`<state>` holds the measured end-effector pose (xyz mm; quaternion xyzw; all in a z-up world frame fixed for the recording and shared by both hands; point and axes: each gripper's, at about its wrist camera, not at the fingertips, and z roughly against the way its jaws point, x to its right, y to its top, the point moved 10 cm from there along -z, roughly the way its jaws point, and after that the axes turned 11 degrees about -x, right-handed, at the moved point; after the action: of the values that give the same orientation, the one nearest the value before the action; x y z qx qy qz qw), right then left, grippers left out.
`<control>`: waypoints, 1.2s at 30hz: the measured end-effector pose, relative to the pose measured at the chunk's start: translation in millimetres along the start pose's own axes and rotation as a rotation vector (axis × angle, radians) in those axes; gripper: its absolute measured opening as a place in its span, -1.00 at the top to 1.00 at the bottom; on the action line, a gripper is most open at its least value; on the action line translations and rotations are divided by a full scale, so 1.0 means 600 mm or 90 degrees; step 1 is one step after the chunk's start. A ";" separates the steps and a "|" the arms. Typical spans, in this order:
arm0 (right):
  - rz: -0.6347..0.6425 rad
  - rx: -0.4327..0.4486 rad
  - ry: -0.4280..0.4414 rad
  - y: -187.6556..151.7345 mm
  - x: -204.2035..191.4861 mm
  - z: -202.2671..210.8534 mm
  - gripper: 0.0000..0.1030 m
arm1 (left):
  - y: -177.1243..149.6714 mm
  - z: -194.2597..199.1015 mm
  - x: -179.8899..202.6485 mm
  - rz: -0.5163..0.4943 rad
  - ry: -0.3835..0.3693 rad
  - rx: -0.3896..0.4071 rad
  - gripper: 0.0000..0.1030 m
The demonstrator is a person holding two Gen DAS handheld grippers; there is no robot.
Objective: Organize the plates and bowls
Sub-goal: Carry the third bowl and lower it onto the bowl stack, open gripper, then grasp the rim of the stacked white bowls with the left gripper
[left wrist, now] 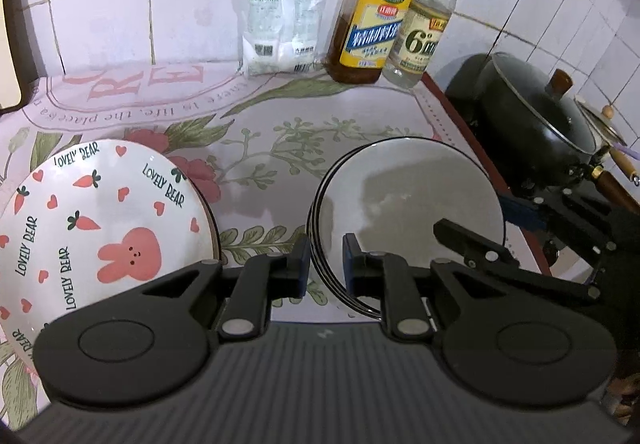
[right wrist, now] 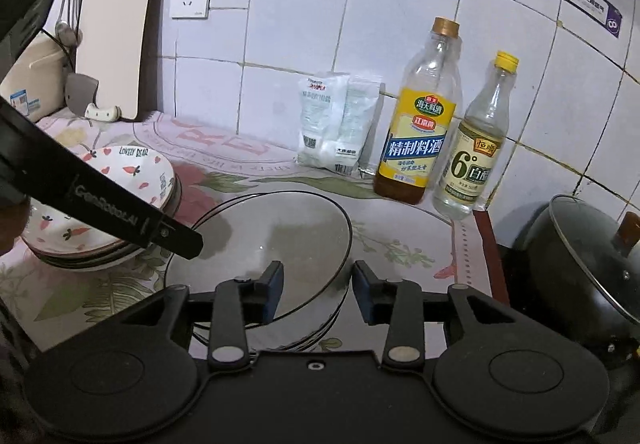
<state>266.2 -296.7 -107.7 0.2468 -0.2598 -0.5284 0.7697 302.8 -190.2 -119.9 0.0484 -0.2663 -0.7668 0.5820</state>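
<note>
Black-rimmed plates (left wrist: pixel 408 196) sit stacked mid-frame (sorted apart from the bunny bowls (left wrist: pixel 100 220), lower left). The left gripper (left wrist: pixel 326 268) pinches their rim narrowly, probably to steady them; the right gripper (right wrist: pixel 318 294) straddles it, jaws apart, touching nothing

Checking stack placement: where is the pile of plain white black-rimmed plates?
The pile of plain white black-rimmed plates lies mid-counter on the floral cloth, right of the carrot-patterned plates.
</note>
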 end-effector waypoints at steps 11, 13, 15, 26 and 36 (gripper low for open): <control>-0.083 0.028 0.072 -0.018 0.028 -0.013 0.21 | -0.008 0.029 -0.012 0.016 -0.051 0.077 0.52; -0.075 0.052 0.066 -0.028 0.025 0.001 -0.15 | -0.012 0.040 -0.014 0.014 -0.045 0.103 0.40; -0.079 0.087 0.077 -0.040 0.026 0.024 -0.32 | -0.016 0.053 -0.015 0.006 -0.042 0.135 0.29; -0.058 0.128 0.067 -0.126 -0.001 0.047 -0.76 | -0.067 0.065 -0.008 0.014 -0.102 0.218 -0.16; -0.056 0.146 0.083 -0.135 -0.047 -0.005 -0.96 | -0.088 0.028 0.005 0.009 -0.119 0.265 -0.44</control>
<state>203.9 -295.7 -167.0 0.3782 -0.2567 -0.5116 0.7276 249.6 -177.3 -129.2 0.0942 -0.4722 -0.6923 0.5374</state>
